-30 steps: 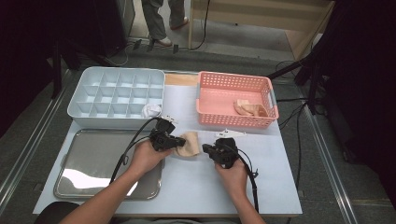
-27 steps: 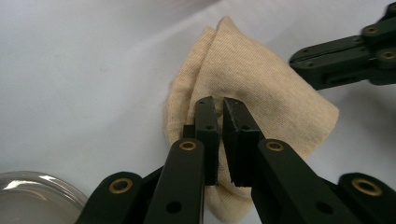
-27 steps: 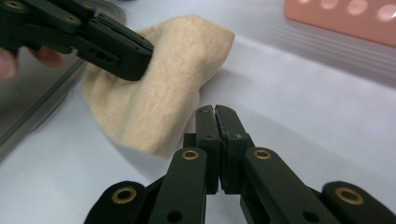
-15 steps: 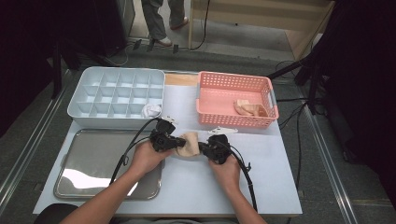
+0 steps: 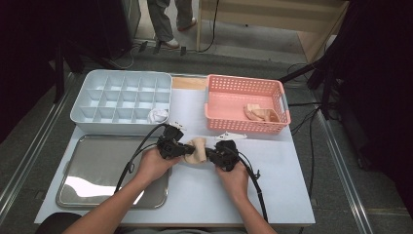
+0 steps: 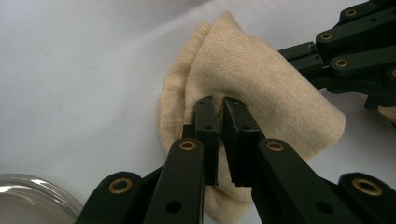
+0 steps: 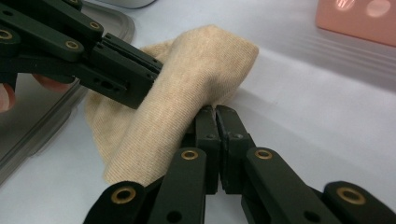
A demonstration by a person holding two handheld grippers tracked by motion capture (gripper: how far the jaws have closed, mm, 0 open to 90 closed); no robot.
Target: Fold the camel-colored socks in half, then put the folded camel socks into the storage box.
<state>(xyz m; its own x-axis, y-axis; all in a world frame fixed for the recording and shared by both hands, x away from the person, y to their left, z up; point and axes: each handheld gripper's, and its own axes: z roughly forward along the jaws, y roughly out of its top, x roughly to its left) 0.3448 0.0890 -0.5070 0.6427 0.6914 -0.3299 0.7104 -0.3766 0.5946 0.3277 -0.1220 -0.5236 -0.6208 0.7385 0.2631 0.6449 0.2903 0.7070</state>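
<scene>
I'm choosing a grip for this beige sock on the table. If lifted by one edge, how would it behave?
The beige sock is probably floppy: it folds and bulges between the left gripper and the right gripper. Its thin knit suggests it is light. The ribbed fabric likely resists slipping, and it should not roll.

overhead; both close-ups share sock (image 6: 261,88)

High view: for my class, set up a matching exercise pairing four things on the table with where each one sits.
Things:
1. beige sock
2. white bundle
3. steel tray
4. pink basket

Places:
A. far right of the table
B. in a compartment of the divided box
C. between the two grippers
D. near left of the table

Pairs: 1-C, 2-B, 3-D, 4-A
</scene>
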